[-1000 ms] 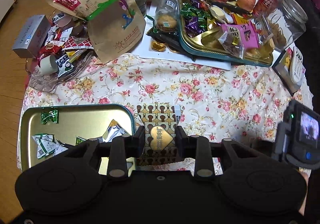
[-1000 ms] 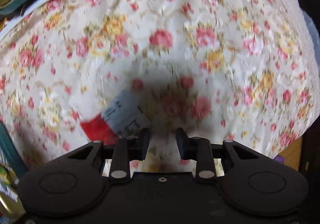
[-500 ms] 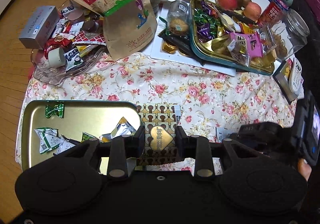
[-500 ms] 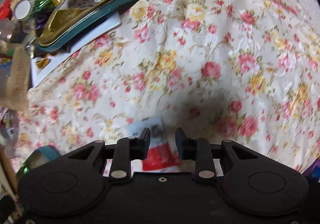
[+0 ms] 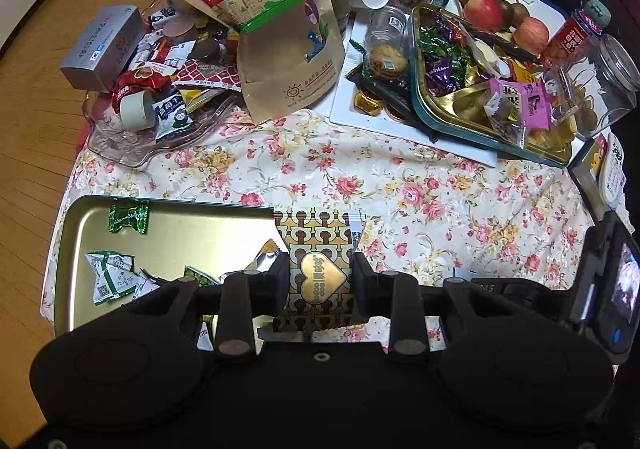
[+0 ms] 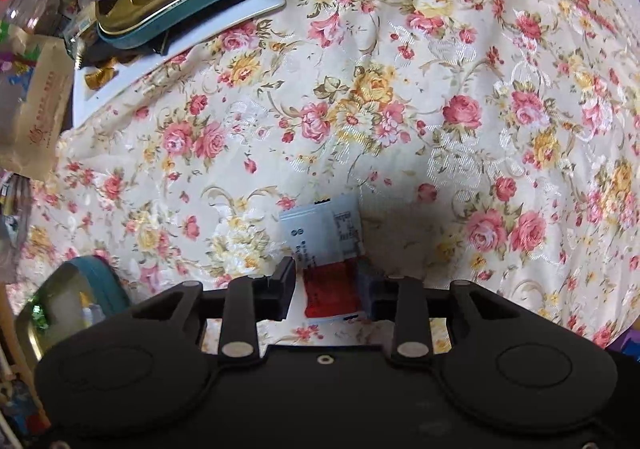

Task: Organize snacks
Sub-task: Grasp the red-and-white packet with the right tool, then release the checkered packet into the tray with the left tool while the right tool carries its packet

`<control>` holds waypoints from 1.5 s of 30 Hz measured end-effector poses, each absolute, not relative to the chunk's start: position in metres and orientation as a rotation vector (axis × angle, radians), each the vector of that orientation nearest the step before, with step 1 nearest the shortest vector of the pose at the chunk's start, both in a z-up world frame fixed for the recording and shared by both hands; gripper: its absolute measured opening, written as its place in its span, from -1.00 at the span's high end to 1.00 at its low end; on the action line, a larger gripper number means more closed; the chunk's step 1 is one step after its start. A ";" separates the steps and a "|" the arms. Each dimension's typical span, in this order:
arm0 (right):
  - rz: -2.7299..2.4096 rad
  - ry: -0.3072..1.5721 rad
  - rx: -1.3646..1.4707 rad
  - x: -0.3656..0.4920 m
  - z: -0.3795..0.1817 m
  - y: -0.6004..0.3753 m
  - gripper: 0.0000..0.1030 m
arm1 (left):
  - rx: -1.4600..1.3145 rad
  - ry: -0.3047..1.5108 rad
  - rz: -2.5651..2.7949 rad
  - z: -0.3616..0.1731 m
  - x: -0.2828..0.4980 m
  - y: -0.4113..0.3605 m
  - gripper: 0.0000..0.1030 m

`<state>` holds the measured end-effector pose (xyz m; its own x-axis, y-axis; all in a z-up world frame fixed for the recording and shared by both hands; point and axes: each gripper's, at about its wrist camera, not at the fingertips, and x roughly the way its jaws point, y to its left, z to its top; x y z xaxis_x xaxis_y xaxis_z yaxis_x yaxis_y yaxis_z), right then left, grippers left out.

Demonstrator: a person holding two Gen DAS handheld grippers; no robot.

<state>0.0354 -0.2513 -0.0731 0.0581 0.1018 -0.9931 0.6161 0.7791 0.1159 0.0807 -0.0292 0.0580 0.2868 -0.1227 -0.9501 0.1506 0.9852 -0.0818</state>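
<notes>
My left gripper (image 5: 320,277) is shut on a brown-patterned snack packet with a gold heart (image 5: 316,241). It holds the packet by the right edge of a gold tin tray (image 5: 180,225) that has a few wrapped candies (image 5: 128,219) in it. My right gripper (image 6: 329,281) points down at the floral tablecloth (image 6: 360,109). A red and white sachet (image 6: 324,233) lies flat between its fingers. Its jaws are opening and the pads do not press on the sachet. The right gripper's camera body (image 5: 616,289) shows at the right of the left wrist view.
At the back stand a glass dish of mixed snacks (image 5: 132,145), a tall kraft bag (image 5: 280,29), a teal-rimmed tray of candies (image 5: 452,117), glass jars (image 5: 612,77) and apples (image 5: 484,11). A silver box (image 5: 100,45) sits far left. The table's edge and wooden floor lie left.
The right gripper has come over the red and white sachet, which lay left of its fingers and now lies between them, with the jaws a little wider. The left gripper keeps its packet.
</notes>
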 end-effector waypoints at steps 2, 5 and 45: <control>-0.443 1.478 0.574 0.037 -0.077 -0.249 0.17 | 0.023 1.268 -0.180 0.058 0.081 -0.029 0.21; -0.441 1.493 0.582 0.037 -0.083 -0.248 0.16 | 0.018 1.268 -0.179 0.059 0.082 -0.027 0.21; -0.032 1.316 0.446 0.035 0.048 -0.142 0.32 | -0.015 1.262 0.120 0.027 0.102 0.125 0.19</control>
<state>0.0349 -0.1425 0.0478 0.2646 0.2263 -0.9374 0.2717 0.9152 0.2977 0.1022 0.1253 0.0269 0.2989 0.0817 -0.9508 -0.0986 0.9936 0.0544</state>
